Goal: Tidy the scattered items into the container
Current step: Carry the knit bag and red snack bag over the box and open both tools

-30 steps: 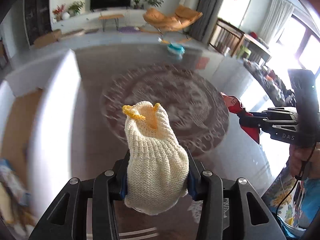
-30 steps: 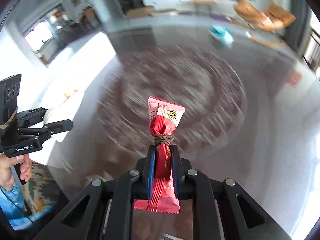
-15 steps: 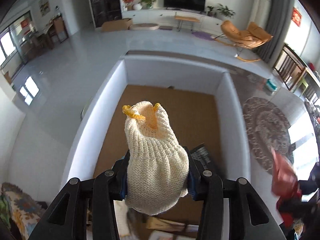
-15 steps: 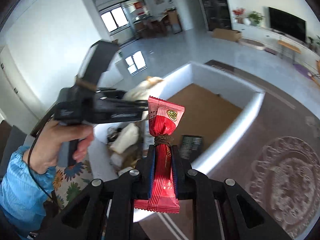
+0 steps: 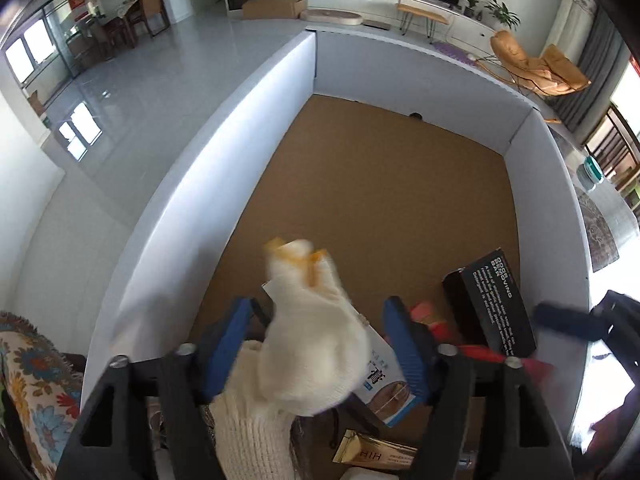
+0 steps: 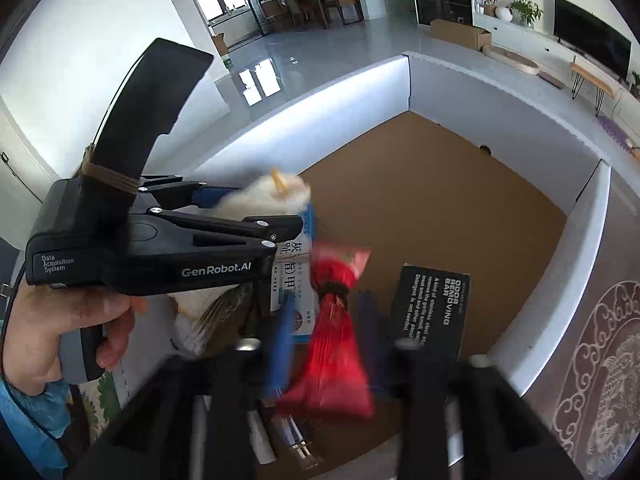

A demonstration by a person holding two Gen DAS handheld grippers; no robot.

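Bright living-room floor and a television wall spread behind our work, and below us sits the large white-walled container with a brown cardboard floor (image 5: 380, 184), filling most of both views. Its far half, toward twelve o'clock, lies bare; the near end, at six o'clock, already carries a small pile. Largest in that pile is the black box printed with white lettering (image 5: 496, 300), leaning at about four o'clock in the left view. Next comes a white and blue printed packet (image 6: 294, 280), then a gold carton (image 5: 372, 456) at the bottom edge.

Our left tool (image 5: 320, 344) stands wide apart over the pile, its blue pads clear of the cream knitted sock with yellow trim (image 5: 312, 340), which is blurred between them and, we judge, dropping free. A second cream knitted piece (image 5: 252, 428) lies beneath at seven o'clock.

Our right tool (image 6: 324, 340) also looks spread, the red foil snack packet tied with a brown band (image 6: 332, 340) smeared with motion between its fingers and no longer pinched, as far as the blur allows.

We judge the tidying well advanced: several things are boxed and these two are being let go inside. No stray item shows on the patterned counter (image 6: 600, 360) at three o'clock, though much of it is out of sight.
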